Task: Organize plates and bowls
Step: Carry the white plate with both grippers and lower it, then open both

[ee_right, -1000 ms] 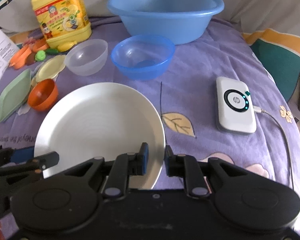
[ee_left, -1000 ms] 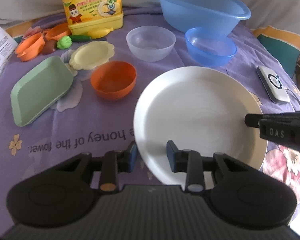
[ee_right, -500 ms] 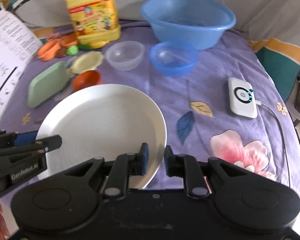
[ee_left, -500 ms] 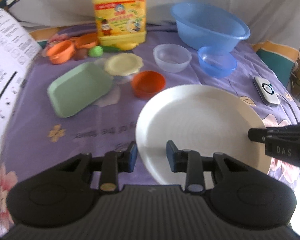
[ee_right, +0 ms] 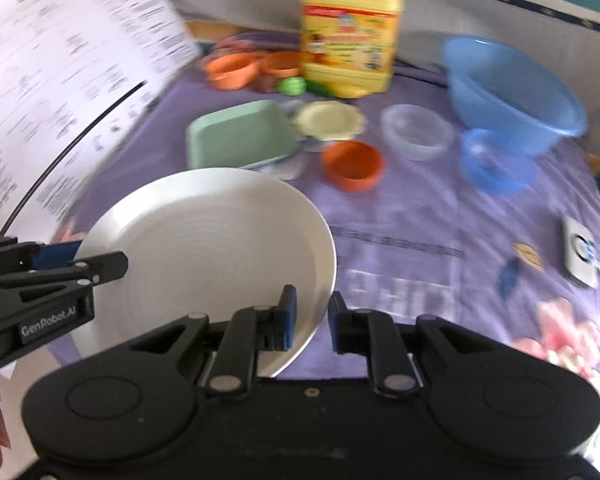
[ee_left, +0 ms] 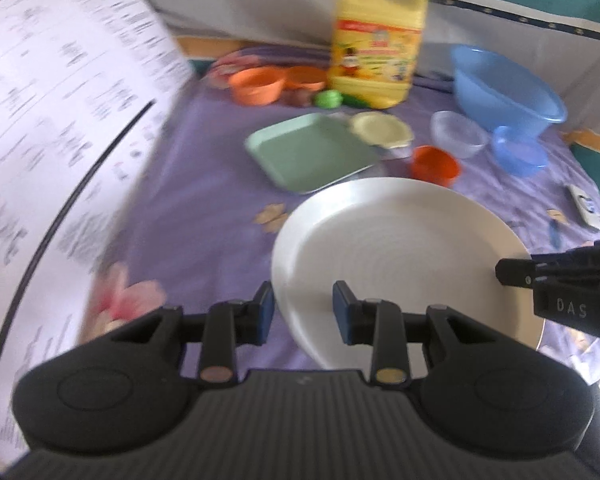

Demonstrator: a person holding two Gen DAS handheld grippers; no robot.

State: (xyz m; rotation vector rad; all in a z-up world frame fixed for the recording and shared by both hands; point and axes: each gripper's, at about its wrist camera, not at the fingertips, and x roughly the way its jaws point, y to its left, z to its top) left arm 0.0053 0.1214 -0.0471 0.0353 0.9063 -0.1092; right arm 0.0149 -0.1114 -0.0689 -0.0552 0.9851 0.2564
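A large white plate (ee_left: 400, 256) is held above the purple cloth by both grippers. My left gripper (ee_left: 303, 312) is shut on its left rim, and my right gripper (ee_right: 311, 318) is shut on its right rim (ee_right: 324, 280). The plate also shows in the right wrist view (ee_right: 208, 248). Farther back lie a green square plate (ee_left: 312, 152), a pale yellow scalloped dish (ee_left: 382, 130), an orange bowl (ee_left: 436, 166), a clear bowl (ee_left: 458, 134) and a small blue bowl (ee_left: 520, 152).
A big blue basin (ee_left: 504, 84) and a yellow detergent jug (ee_left: 376, 44) stand at the back. Orange cups (ee_left: 256, 86) sit at the back left. A printed white sheet (ee_left: 52, 140) rises on the left. A white device (ee_right: 580, 256) lies at the right.
Both grippers have carried the plate up and to the left, toward the printed sheet. The bowls and basin now look farther off to the right.
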